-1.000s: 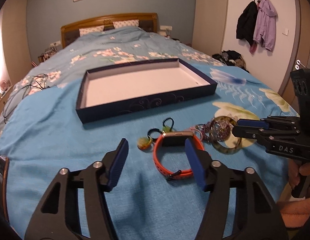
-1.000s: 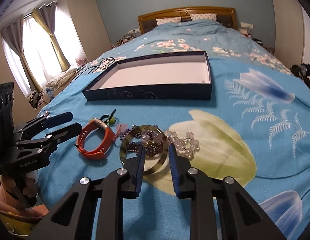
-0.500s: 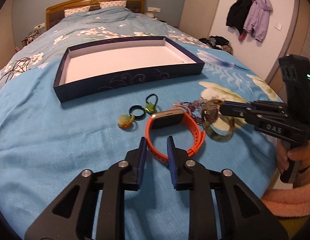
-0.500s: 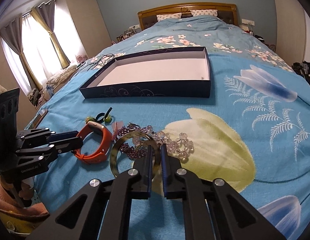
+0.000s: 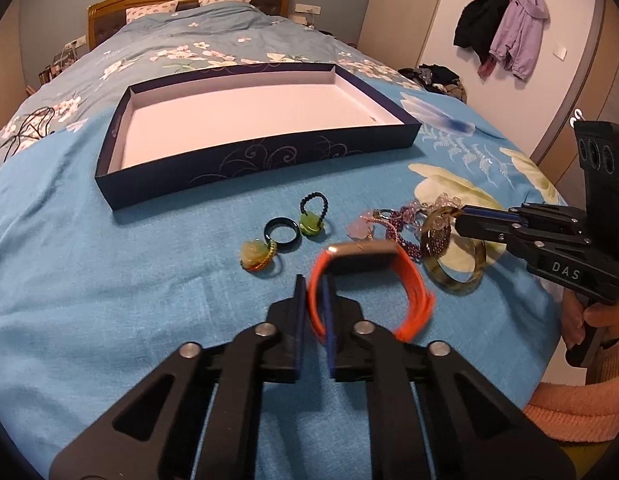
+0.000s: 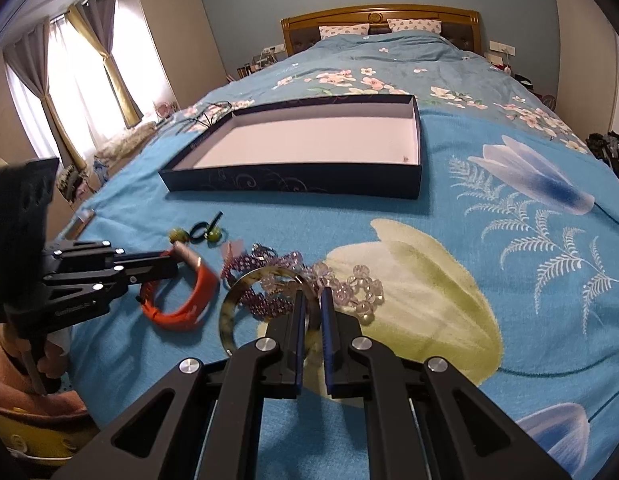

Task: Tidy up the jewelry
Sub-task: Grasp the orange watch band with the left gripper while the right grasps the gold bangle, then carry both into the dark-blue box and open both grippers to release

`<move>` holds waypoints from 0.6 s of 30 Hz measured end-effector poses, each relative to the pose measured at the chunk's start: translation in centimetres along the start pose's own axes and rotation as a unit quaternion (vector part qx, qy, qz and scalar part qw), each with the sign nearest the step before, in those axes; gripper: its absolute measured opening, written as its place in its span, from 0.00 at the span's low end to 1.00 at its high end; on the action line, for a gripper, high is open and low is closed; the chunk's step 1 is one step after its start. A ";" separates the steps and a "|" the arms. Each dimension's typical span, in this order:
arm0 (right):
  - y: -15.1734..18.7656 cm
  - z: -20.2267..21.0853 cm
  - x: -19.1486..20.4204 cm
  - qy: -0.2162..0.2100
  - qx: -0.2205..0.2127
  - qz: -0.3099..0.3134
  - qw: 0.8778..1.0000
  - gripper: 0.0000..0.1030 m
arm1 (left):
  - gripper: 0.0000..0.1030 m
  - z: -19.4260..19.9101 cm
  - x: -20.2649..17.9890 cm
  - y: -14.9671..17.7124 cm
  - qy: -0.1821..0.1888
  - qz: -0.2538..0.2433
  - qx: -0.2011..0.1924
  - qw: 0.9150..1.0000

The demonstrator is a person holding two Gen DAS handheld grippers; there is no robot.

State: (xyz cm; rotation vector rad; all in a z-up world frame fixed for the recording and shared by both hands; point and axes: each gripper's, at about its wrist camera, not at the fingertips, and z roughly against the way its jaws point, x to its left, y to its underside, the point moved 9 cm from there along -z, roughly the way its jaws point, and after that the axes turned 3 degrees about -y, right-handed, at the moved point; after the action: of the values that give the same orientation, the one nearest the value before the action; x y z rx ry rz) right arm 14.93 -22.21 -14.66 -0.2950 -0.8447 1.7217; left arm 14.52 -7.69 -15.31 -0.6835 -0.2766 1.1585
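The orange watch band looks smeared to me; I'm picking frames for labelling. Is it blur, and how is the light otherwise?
Left wrist view: the orange watch band is motion-blurred at its right end, while the rings and the box stay sharp. Right wrist view: the band is crisp, the window at left is blown out white, and straight lines bow toward the edges.

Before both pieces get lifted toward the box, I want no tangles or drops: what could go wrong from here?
1. The right gripper pinches the bangle by its rim while purple beads lie inside the ring; lifting may drag them along.
2. The left gripper holds the orange watch by one strap only; it could swing or slip out on the way to the box.
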 end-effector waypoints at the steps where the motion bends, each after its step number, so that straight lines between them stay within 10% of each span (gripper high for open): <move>1: -0.1 0.2 -0.1 0.002 -0.002 0.001 1.000 0.06 | 0.07 0.0 0.1 0.0 0.002 0.003 0.001 1.000; 18: -7.9 1.0 -0.5 -0.013 -0.060 0.012 0.998 0.06 | 0.07 4.0 4.6 -5.9 -0.004 0.061 -0.066 0.996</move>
State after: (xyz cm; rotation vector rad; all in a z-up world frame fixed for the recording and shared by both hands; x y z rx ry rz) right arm 20.34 -22.26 -8.86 -0.3659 -0.9690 1.7023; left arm 18.58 -3.48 -9.15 -0.8204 -0.3244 1.2676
